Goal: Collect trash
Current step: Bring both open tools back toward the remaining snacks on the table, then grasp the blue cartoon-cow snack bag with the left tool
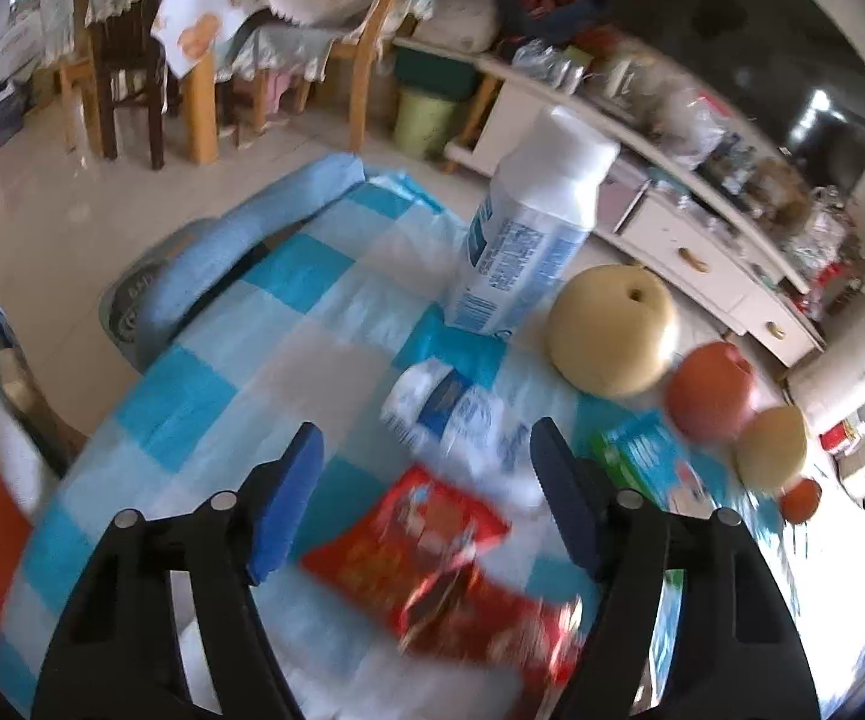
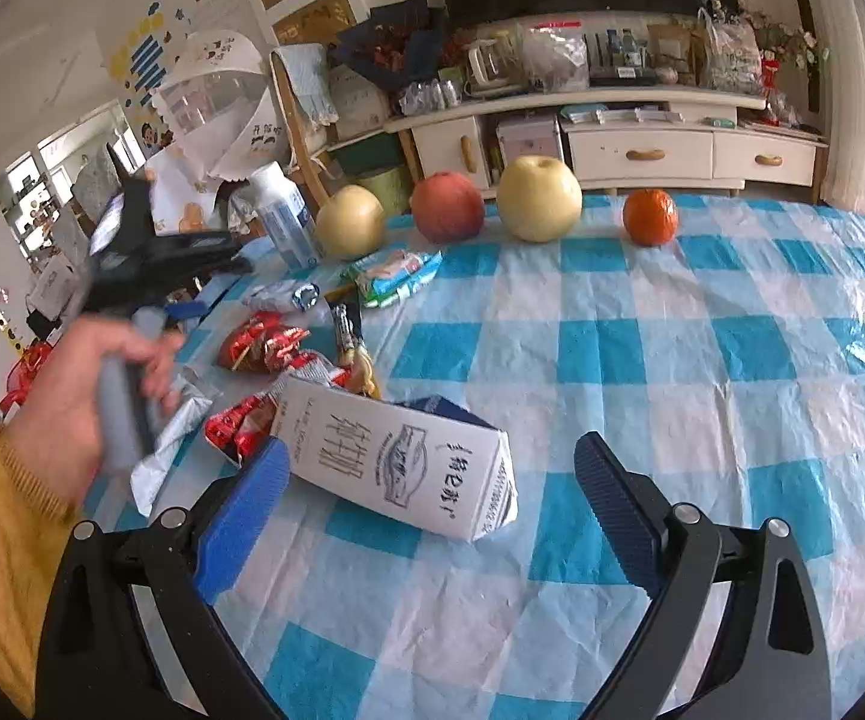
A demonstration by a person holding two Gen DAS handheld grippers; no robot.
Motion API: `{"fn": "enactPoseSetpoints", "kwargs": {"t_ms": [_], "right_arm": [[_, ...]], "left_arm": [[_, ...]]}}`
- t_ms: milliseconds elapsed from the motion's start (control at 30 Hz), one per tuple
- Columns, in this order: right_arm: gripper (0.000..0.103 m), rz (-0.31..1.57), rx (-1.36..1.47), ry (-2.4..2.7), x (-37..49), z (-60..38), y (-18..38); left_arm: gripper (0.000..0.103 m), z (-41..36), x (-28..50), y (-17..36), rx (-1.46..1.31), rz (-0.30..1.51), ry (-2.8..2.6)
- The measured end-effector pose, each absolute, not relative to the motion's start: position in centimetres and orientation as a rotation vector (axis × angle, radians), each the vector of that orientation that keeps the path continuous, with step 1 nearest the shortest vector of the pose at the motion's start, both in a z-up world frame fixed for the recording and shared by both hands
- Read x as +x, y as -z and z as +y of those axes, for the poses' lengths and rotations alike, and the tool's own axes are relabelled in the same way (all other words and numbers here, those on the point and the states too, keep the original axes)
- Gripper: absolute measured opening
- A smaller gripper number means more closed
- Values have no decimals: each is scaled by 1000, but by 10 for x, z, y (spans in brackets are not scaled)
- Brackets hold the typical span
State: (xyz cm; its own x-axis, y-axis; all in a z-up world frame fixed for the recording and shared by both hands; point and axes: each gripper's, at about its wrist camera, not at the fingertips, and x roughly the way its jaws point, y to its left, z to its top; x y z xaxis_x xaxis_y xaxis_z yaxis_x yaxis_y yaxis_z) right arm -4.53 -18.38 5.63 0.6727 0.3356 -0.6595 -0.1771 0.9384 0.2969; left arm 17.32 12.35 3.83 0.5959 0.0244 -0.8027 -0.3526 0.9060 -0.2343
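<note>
Left gripper point(image 1: 426, 498) tilted down, open over red wrapper point(image 1: 432, 546)

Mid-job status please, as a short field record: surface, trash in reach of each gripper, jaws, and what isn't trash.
surface: blue-and-white checked tablecloth
left gripper: open, above the red snack wrapper, nothing between the pads
right gripper: open, white milk carton lying on its side between the fingers, not gripped
other trash: crumpled white-blue wrapper, green packet
not trash: fruit row, including orange
upright: white bottle
</note>
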Motion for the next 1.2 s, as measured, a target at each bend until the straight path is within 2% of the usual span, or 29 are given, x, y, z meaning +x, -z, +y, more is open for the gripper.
{"fn": "enactPoseSetpoints", "kwargs": {"t_ms": [100,300,500,933,1033,1067,1133,1200], "right_arm": [[95,795,223,-298,-44,-187,-54],[95,817,273,-298,-43,-200,-51],[95,846,330,-269,-40,-212,-49],[95,836,354,-216,-39,-229,-51],[95,833,374,-215,-40,-235,-52],[95,833,377,-217,-40,-235,-52],[95,838,380,-225,-40,-234,-52],[95,844,378,-236,-39,-233,-51]], "left_arm": [[72,120,198,-22,-395,963,-257],[57,116,218,-7,-359,997,-258],[57,89,211,-8,-278,1017,-146],[56,-11,132,-18,-76,1094,200],[57,-15,136,-36,-63,1037,189],[59,-17,141,-40,-65,1029,183],[70,-21,157,-45,-71,1027,154],[71,-21,173,-44,-116,1039,113]]}}
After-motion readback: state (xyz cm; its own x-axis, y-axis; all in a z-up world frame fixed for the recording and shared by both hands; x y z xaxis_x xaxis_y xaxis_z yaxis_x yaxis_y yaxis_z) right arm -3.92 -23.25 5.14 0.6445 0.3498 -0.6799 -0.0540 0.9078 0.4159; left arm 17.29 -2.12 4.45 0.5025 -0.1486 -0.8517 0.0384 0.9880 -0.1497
